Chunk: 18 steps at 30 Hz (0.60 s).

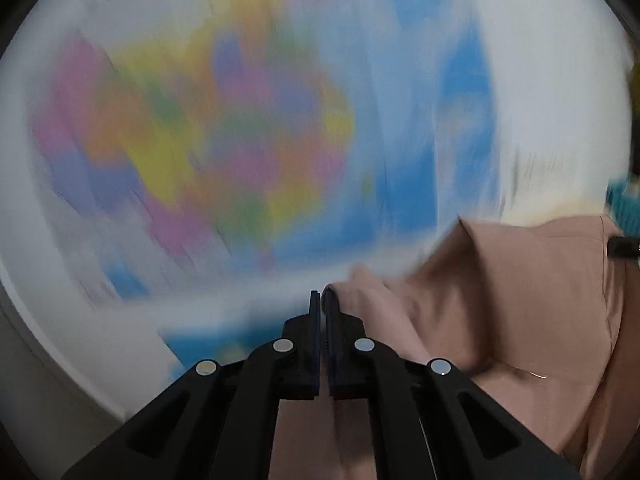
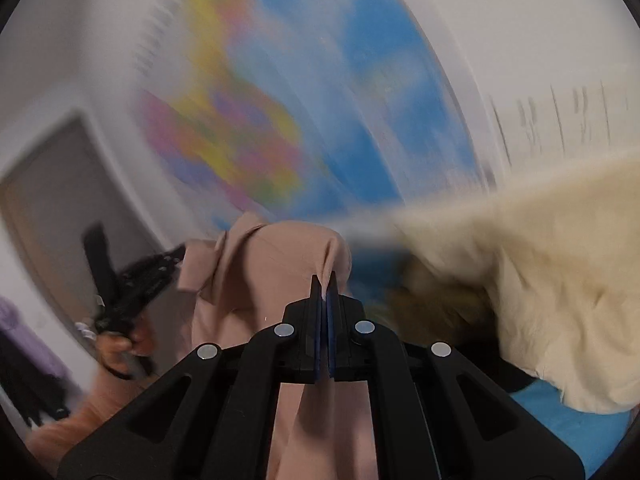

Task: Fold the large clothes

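A dusty-pink garment (image 1: 500,300) hangs in the air between both grippers. My left gripper (image 1: 322,300) is shut on one edge of it; the cloth drapes to the right and below the fingers. My right gripper (image 2: 325,286) is shut on another edge of the same garment (image 2: 264,280), which bunches up just ahead of the fingers and hangs beneath them. The left gripper (image 2: 136,280) also shows at the left of the right wrist view, held in a hand. Both views are blurred by motion.
A colourful wall map (image 1: 224,128) fills the background, also in the right wrist view (image 2: 280,120). A cream fluffy cloth (image 2: 540,280) lies at the right over a blue surface (image 2: 568,428). A grey door (image 2: 52,200) is at the left.
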### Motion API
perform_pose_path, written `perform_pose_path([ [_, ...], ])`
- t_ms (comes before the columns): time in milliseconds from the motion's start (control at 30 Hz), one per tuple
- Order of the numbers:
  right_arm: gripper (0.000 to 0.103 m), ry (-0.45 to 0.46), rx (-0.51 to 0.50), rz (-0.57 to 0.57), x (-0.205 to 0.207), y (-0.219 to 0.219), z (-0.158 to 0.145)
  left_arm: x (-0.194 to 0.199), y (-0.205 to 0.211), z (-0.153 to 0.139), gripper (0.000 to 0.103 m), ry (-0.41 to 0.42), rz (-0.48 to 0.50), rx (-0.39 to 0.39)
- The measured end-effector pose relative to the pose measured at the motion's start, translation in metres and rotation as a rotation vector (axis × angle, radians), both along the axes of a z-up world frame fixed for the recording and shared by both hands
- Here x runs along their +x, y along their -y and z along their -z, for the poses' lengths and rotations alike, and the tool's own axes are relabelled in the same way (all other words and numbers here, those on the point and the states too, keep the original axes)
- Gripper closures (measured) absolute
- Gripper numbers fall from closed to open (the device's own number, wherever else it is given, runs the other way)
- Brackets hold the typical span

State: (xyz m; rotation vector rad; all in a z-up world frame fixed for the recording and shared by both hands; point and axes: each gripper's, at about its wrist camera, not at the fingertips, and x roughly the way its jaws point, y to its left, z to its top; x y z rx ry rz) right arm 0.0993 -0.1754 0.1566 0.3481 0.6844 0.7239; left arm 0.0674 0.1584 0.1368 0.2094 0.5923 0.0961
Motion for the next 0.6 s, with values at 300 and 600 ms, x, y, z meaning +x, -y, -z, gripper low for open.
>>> perform_pose_path([
  [300,0.082,-0.235,-0.092,0.052,0.074,-0.005,0.104,0.063,-0.075,0.135,0.049,-0.365,0.040,-0.197],
  [600,0.006,-0.071,-0.288,0.035,-0.027,0.001,0.070,0.030,-0.079,0.142,0.038,-0.371,0.150,-0.138],
])
